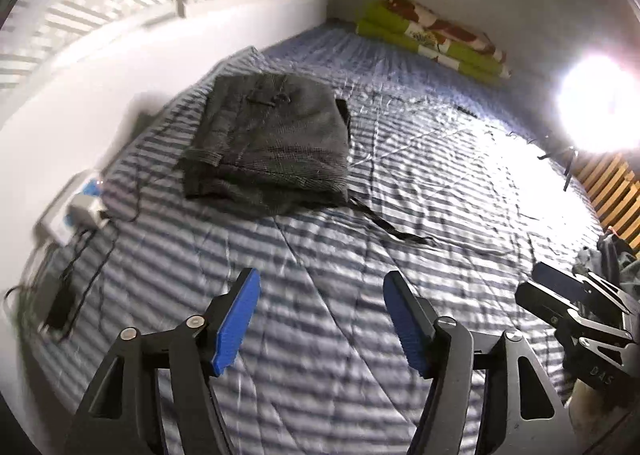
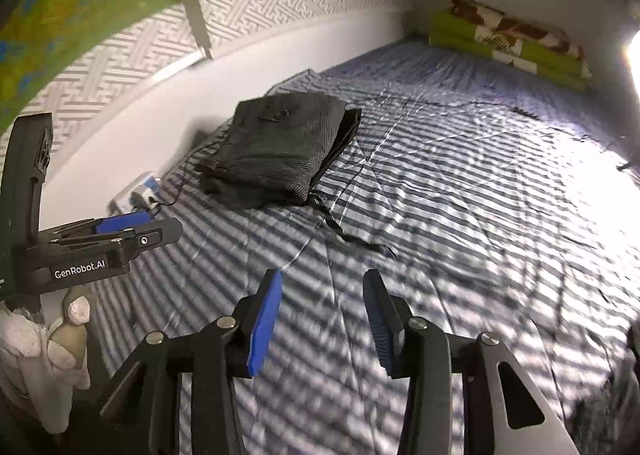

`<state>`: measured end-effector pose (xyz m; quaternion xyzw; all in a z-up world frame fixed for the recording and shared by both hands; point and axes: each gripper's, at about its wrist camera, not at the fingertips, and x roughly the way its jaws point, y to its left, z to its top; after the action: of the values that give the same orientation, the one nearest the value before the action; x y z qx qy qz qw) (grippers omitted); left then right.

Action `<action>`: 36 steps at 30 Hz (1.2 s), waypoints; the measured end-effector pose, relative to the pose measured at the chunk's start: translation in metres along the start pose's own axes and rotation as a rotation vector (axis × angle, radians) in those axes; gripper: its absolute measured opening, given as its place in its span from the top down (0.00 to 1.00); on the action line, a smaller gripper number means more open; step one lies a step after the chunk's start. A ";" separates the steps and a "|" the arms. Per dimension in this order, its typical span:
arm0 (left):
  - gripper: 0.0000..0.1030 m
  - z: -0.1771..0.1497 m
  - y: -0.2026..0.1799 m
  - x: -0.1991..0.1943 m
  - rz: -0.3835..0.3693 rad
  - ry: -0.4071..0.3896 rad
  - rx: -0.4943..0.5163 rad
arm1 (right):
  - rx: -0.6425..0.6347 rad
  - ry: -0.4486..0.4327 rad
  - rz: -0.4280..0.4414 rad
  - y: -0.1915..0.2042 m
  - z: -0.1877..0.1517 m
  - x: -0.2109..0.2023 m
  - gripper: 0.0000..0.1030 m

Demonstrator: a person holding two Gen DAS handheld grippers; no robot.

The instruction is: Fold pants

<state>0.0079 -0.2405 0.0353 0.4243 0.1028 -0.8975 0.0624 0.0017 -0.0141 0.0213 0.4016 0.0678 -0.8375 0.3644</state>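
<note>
Pants (image 1: 268,143) of dark grey fabric lie folded into a thick, roughly rectangular bundle on a bed covered by a blue-and-white striped sheet (image 1: 400,191). The bundle sits toward the left side of the bed, near the white wall, well apart from both grippers. Its long axis runs away from the cameras, from the near edge toward the head of the bed, leaning slightly to the left. A thin dark drawstring (image 1: 384,227) trails from the bundle's near right corner across the sheet toward the cameras.

Left gripper (image 1: 320,315), seen from its own camera, hangs above bare sheet with its blue pads spread wide and nothing between them. Right gripper (image 2: 322,317) likewise hovers over bare sheet, its blue pads apart by a narrower gap, with nothing between them. Each gripper also appears at the edge of the other's view; a hand in a pale glove (image 2: 60,335) holds the left one.

At the head of the bed, against the far wall, rests a folded green blanket (image 1: 436,39) with red and white patches. A white power strip (image 1: 80,207) with dark cables lies at the bed's left edge. A bright lamp (image 1: 600,103) glares at the right.
</note>
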 end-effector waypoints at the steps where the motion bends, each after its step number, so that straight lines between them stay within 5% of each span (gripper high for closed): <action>1: 0.31 -0.006 -0.005 -0.014 0.009 -0.014 0.000 | 0.003 -0.008 -0.001 0.001 -0.005 -0.011 0.57; 9: 0.20 -0.058 -0.042 -0.124 0.062 -0.137 0.016 | 0.013 -0.114 -0.036 0.009 -0.052 -0.120 0.36; 19: 0.04 -0.128 -0.096 -0.225 0.049 -0.249 0.079 | 0.048 -0.163 -0.075 0.013 -0.111 -0.201 0.32; 36: 0.01 -0.189 -0.103 -0.268 0.052 -0.248 0.094 | 0.073 -0.180 -0.115 0.038 -0.175 -0.244 0.31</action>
<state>0.2982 -0.0888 0.1394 0.3149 0.0412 -0.9450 0.0781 0.2368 0.1651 0.0873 0.3333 0.0272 -0.8916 0.3054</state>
